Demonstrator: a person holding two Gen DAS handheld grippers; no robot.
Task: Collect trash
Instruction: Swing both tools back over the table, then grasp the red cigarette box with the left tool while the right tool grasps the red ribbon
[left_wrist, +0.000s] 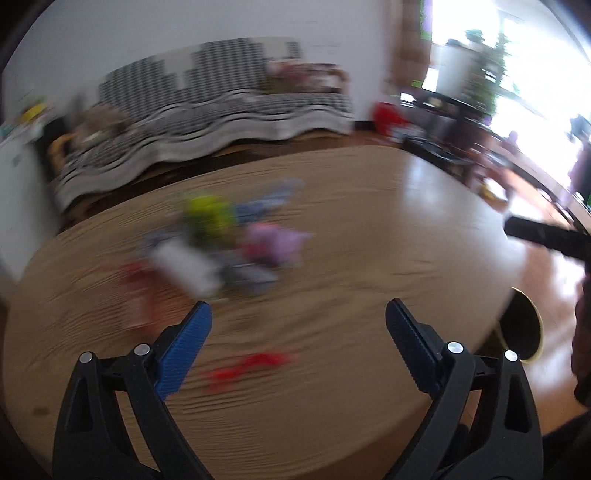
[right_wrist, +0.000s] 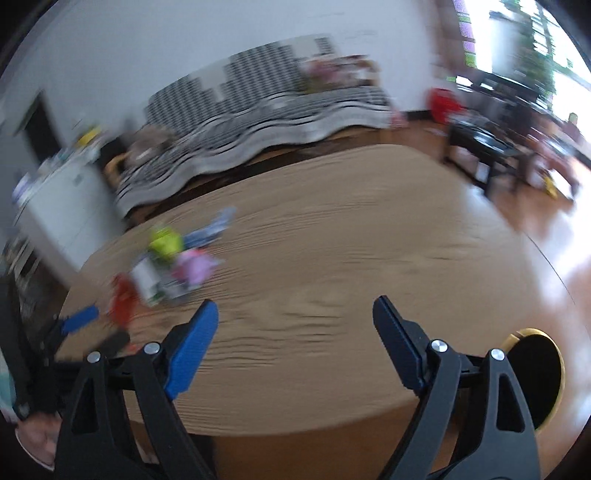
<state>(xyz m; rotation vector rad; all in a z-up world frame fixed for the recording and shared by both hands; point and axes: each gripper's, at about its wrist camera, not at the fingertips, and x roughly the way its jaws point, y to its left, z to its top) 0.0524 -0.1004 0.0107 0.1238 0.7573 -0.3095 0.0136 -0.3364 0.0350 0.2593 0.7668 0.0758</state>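
Both tongs gaping wide, gripping nothing: left tongs (left_wrist: 298, 317), right tongs (right_wrist: 295, 314). Trash pile (left_wrist: 221, 243) lying on tabletop (left_wrist: 369, 229) ahead-left; red scrap (left_wrist: 251, 365) sitting between left tongs. Risk: blur suggesting fast motion, tongs overshooting, scattering wrappers.

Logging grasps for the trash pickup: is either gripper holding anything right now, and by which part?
Nothing is held. The left gripper and right gripper both hang open above the wooden table, fingers empty.
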